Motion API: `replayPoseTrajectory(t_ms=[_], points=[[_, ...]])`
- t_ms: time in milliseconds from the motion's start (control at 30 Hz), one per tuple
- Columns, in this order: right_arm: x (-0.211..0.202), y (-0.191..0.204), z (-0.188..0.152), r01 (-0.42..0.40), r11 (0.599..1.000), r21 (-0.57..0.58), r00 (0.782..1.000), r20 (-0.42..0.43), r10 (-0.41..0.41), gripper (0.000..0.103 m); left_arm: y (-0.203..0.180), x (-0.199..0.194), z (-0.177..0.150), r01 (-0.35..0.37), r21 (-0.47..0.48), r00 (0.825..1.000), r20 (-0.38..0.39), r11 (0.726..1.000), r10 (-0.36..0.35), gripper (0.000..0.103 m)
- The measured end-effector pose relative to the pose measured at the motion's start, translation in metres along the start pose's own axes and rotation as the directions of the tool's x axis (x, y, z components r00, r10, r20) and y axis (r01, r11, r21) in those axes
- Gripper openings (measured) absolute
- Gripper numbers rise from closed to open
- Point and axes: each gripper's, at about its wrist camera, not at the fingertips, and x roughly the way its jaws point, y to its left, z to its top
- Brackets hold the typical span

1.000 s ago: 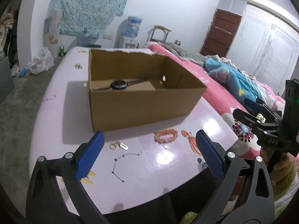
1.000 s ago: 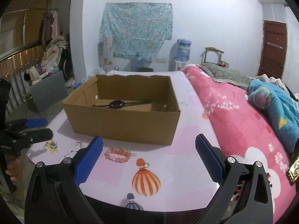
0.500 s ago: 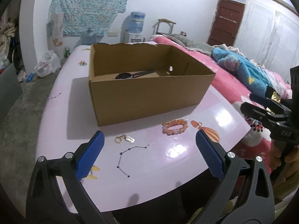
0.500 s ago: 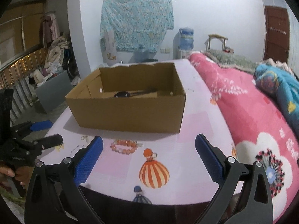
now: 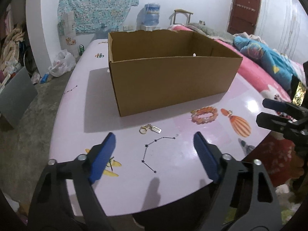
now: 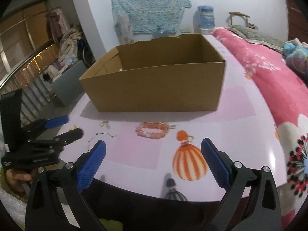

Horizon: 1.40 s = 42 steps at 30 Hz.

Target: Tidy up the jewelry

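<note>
An open cardboard box (image 5: 173, 82) (image 6: 154, 88) stands on the pink table (image 5: 77, 115) (image 6: 240, 115); its near wall hides the inside. In front of it lie an orange bead bracelet (image 5: 204, 114) (image 6: 152, 130), a gold ring with a small tag (image 5: 150, 130) (image 6: 105, 124) and a thin dark chain (image 5: 154, 150) (image 6: 98, 137). My left gripper (image 5: 154, 136) hovers over the chain with its jaws closing, touching nothing. My right gripper (image 6: 153, 143) hangs open just short of the bracelet, with nothing between its pads.
A bed with a pink flowered blanket (image 5: 259, 73) (image 6: 269, 73) runs along the table's right side. A grey panel (image 5: 15, 100) and a plastic bag (image 5: 61, 63) sit on the floor to the left. Printed balloon pictures (image 6: 189, 163) decorate the table top.
Both grippers have sunk toward the table and tilted, so the box's inside and the watch in it have dropped out of sight. The left jaws stand narrower than before.
</note>
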Motion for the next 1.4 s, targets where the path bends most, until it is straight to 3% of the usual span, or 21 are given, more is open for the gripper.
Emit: replayPoseTrajectory(t_ms=[333,433,600,733,933,1133,1300,1400], points=[[0.028,0.006,0.006,-0.019,1.0,0.001,0.997,-0.069,0.019,0.078,0.009,0.035,0.011,-0.027,0.064,0.998,-0.051,0.998,0.03,0.044],[0.033,0.004,0.006,-0.001,1.0,-0.001,0.997,-0.082,0.001,0.074,0.012,0.043,0.014,-0.015,0.069,0.998,-0.065,0.998,0.02,0.041],[0.04,-0.002,0.008,0.012,1.0,0.013,0.995,-0.097,-0.011,0.063,0.014,0.052,0.017,-0.008,0.072,0.997,-0.082,0.997,0.014,0.04],[0.05,0.004,0.014,-0.024,1.0,-0.019,0.994,-0.104,0.022,0.053,0.012,0.058,0.016,-0.015,0.068,0.996,-0.088,0.998,0.021,0.04],[0.072,0.035,0.023,-0.06,0.981,-0.182,0.993,-0.112,0.04,0.045,0.012,0.062,0.013,-0.018,0.049,0.995,-0.092,0.999,0.023,0.04],[0.097,0.053,0.02,-0.001,0.948,-0.317,0.986,-0.161,-0.053,0.032,0.014,0.061,0.013,-0.018,0.047,0.996,-0.092,0.999,0.023,0.04],[0.107,0.043,0.017,0.005,0.963,-0.271,0.974,-0.217,-0.066,0.01,0.017,0.061,0.012,-0.019,0.042,0.995,-0.093,0.999,0.023,0.04],[0.105,0.039,0.016,-0.002,0.97,-0.244,0.973,-0.225,-0.055,0.01,0.02,0.062,0.011,-0.015,0.029,0.995,-0.098,0.999,0.017,0.04]])
